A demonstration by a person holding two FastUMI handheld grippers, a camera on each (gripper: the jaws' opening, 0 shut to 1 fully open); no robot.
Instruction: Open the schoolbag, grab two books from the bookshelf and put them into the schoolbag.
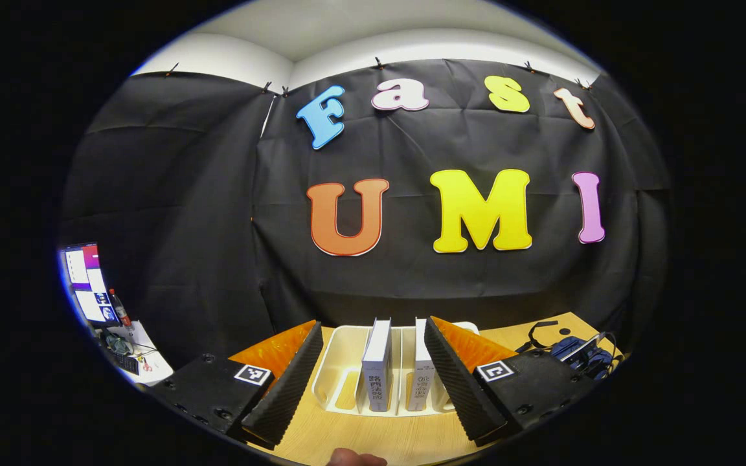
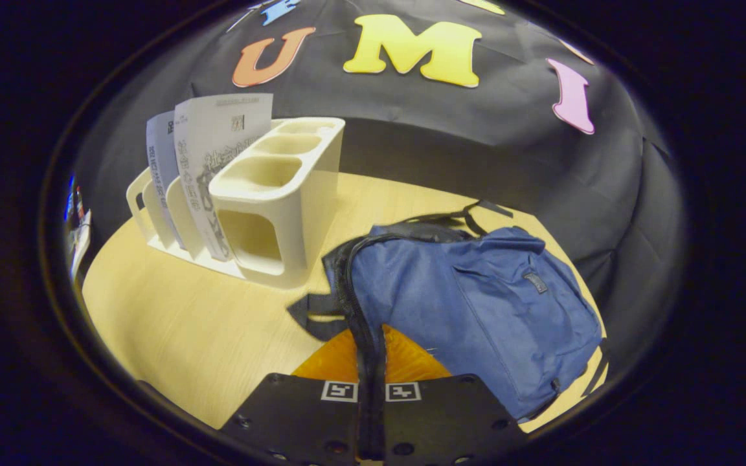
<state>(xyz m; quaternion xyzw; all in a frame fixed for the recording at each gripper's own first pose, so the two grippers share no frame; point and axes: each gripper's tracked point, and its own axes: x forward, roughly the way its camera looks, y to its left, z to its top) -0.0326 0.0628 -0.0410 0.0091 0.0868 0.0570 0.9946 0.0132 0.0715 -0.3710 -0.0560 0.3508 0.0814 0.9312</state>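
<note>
In the left gripper view, my left gripper (image 1: 373, 382) is open before two books (image 1: 378, 366) standing in the white bookshelf (image 1: 340, 362) on the table (image 1: 373, 440). In the right gripper view, my right gripper (image 2: 371, 382) is closed on the blue schoolbag (image 2: 476, 304) edge beside the bookshelf (image 2: 269, 194).

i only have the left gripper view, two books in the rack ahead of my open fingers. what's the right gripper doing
Observer: The right gripper is shut on the edge of the bag at its zipper.
Operator: is the bag upright
Observer: No, it lies flat on the table.
Operator: where is it from the rack
Observer: Beside the rack's cubby end, close to it.
Operator: how do the books sit there
Observer: The books stand upright in slots at the rack's other end, away from the bag.
</note>
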